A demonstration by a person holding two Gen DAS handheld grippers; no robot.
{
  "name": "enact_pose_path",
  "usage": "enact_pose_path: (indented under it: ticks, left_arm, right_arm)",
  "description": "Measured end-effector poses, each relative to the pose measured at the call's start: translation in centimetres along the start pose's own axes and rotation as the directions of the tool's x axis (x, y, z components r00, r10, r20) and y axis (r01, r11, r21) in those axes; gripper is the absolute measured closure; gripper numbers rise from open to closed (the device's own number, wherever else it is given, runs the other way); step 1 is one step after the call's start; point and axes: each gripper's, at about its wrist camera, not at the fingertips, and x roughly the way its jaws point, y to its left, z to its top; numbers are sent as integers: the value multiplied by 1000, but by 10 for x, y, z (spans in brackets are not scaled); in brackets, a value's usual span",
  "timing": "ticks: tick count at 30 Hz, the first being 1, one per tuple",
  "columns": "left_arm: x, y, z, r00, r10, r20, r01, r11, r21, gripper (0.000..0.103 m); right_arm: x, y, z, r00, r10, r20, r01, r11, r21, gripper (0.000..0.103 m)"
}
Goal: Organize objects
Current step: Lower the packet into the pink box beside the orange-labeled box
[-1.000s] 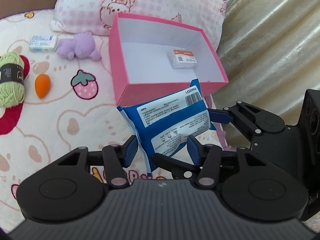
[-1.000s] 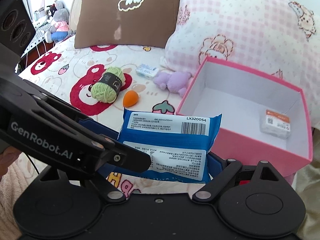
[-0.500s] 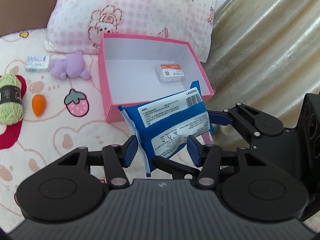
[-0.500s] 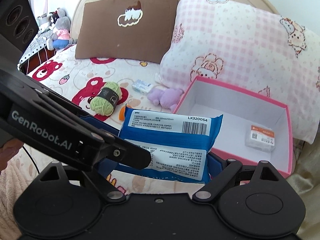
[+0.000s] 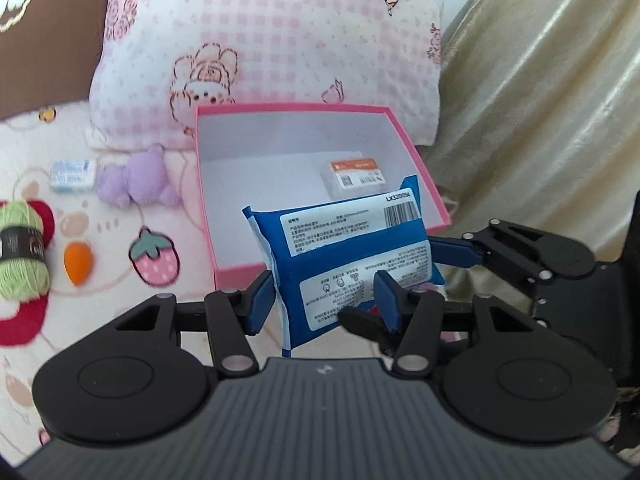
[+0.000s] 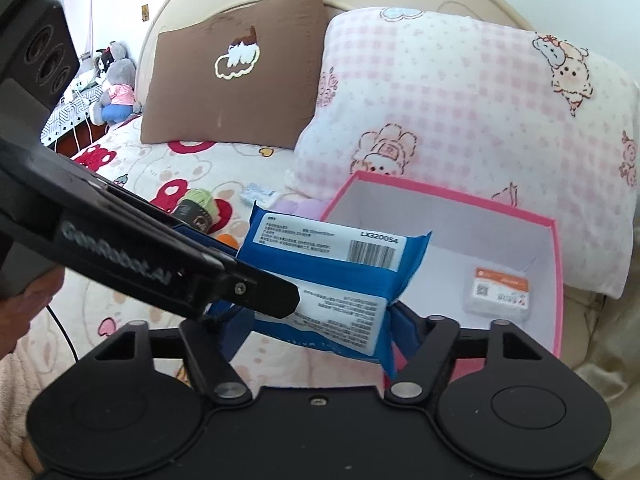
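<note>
1. Yarn (image 5: 22, 246), a green ball with a dark band, lies on the bed (image 5: 100, 280) at nine o'clock in the left wrist view; an orange sponge (image 5: 78, 266) sits just beside it, and a purple plush (image 5: 134, 180) and a small blue packet (image 5: 72, 176) lie farther back.
2. Left gripper (image 5: 324, 296): its fingers (image 5: 260, 300) press a blue wipes pack (image 5: 352, 260) at a narrow spread, gripping its lower left part.
3. The pack hangs in the air over the pink box's near wall, long axis running nine to three, tilted up toward three; its barcode end points at two o'clock.
4. Pink box (image 5: 240, 268) stands open on the bed before a pink checked pillow (image 5: 272, 40). Inside lies one small white packet (image 5: 356, 172) with an orange label, toward the right wall.
5. Right gripper (image 6: 316, 328): its fingers (image 6: 404, 332) are closing, with the pack's right end between them.
6. Only the right wrist view shows a brown pillow (image 6: 236, 76) at eleven o'clock and a hand (image 6: 24, 312) at nine.
</note>
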Motion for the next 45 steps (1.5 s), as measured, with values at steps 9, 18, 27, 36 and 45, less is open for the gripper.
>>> enact_pose_path:
  ticks: [9,18,27,36,45]
  left_arm:
    - [40,5,40,999,43,-7,-43,999,-6,52]
    - [79,23,81,1000,26,-10,-26,996,-81,53]
    - [150,35,108,994,88,-65,-92,993,-67,54]
    - [189,39,104,989,100,-110,-108,992,-63,55]
    - [215,44,100,986,83,-142,-103,985,-141,55]
  right_arm:
    - [38,-42,30,995,16,-97,-19,1000,-24,51]
    - [84,-78,69,975,0,-224,-11,999,-47,51]
    - [158,-127,63,956,49,-288,-17,993,114,51]
    - [195,-146,45,933,78,-352,-24,988,154,50]
    - [222,-152,38,894,65,-444,-5,991,136,49]
